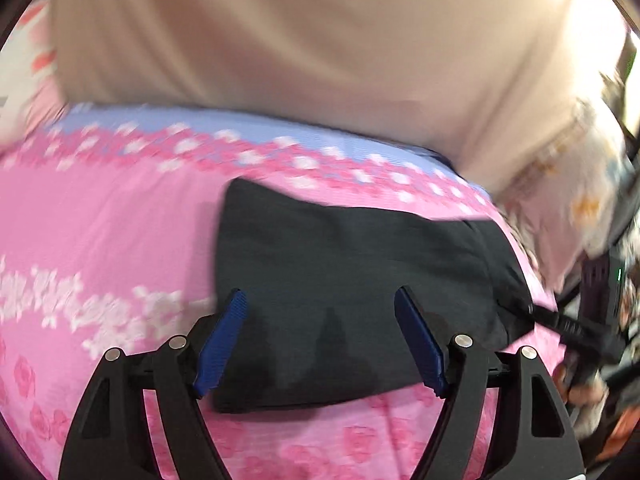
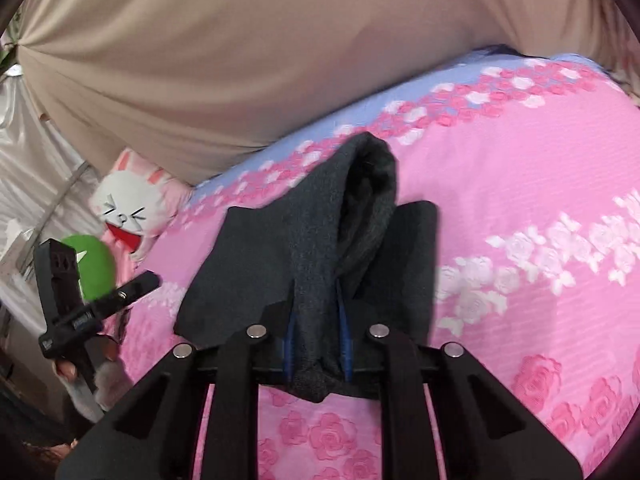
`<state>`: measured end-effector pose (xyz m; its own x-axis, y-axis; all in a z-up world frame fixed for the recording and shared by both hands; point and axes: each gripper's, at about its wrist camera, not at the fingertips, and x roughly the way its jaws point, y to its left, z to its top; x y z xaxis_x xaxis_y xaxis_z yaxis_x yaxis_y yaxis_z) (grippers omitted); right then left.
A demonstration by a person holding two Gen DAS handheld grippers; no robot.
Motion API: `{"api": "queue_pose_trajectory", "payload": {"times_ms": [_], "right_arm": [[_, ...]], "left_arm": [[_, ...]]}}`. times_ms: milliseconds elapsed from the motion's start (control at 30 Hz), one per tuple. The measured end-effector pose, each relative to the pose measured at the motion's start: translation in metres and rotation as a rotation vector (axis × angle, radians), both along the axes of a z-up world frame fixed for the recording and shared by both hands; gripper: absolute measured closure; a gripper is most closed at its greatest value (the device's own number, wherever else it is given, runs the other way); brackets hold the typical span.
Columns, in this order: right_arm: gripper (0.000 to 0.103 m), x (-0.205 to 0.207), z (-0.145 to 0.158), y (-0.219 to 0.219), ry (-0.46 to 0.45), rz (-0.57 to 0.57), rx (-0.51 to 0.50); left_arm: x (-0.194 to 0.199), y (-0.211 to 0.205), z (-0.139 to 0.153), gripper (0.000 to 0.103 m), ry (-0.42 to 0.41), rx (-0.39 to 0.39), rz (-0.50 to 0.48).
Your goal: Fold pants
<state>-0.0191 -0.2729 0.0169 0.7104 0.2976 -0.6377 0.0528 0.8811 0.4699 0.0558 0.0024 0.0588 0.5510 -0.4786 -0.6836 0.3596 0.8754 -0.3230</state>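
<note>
Dark grey pants [image 1: 340, 256] lie folded into a rectangle on the pink floral bedspread [image 1: 100, 220]. My left gripper [image 1: 320, 294] hovers open over the near half of the pants, and its blue pads [image 1: 224, 336] touch no cloth. In the right wrist view my right gripper [image 2: 318, 320] is shut on a bunched fold of the pants [image 2: 360, 184], which rises out of the jaws above the flat part [image 2: 240, 264]. The cloth hides the right fingertips.
A beige curtain [image 2: 200, 60] hangs behind the bed. A white rabbit-face cushion [image 2: 128, 204] and a green plush [image 2: 94, 256] lie at the left edge of the bed. A hand [image 2: 68, 368] grips the left tool's handle there. Blurred dark gear [image 1: 592, 312] sits at the right.
</note>
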Motion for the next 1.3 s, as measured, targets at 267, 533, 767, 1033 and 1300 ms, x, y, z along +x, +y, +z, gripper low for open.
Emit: {"api": "queue_pose_trajectory", "payload": {"times_ms": [267,533,767,1033,1300], "right_arm": [[0.031,-0.018,-0.029,-0.020,0.056,-0.162,0.035],[0.066,0.005,-0.041,-0.016,0.073,-0.086,0.178],[0.078,-0.036,0.008,0.004,0.035,0.003,0.151],[0.056,-0.086,-0.011,0.011,0.042,-0.140,-0.012],[0.081,-0.021,0.050,0.072,-0.121,0.042,-0.179]], "left_arm": [[0.018,0.031,-0.057,0.029,0.206,-0.109,0.038],[0.027,0.039,-0.070,0.089,0.254,-0.192,0.043],[-0.020,0.073,-0.031,0.091,0.289,-0.265,-0.037],[-0.073,0.084,-0.043,0.087,0.285,-0.105,0.017],[-0.033,0.027,0.032,0.074,0.040,-0.103,0.018]]}}
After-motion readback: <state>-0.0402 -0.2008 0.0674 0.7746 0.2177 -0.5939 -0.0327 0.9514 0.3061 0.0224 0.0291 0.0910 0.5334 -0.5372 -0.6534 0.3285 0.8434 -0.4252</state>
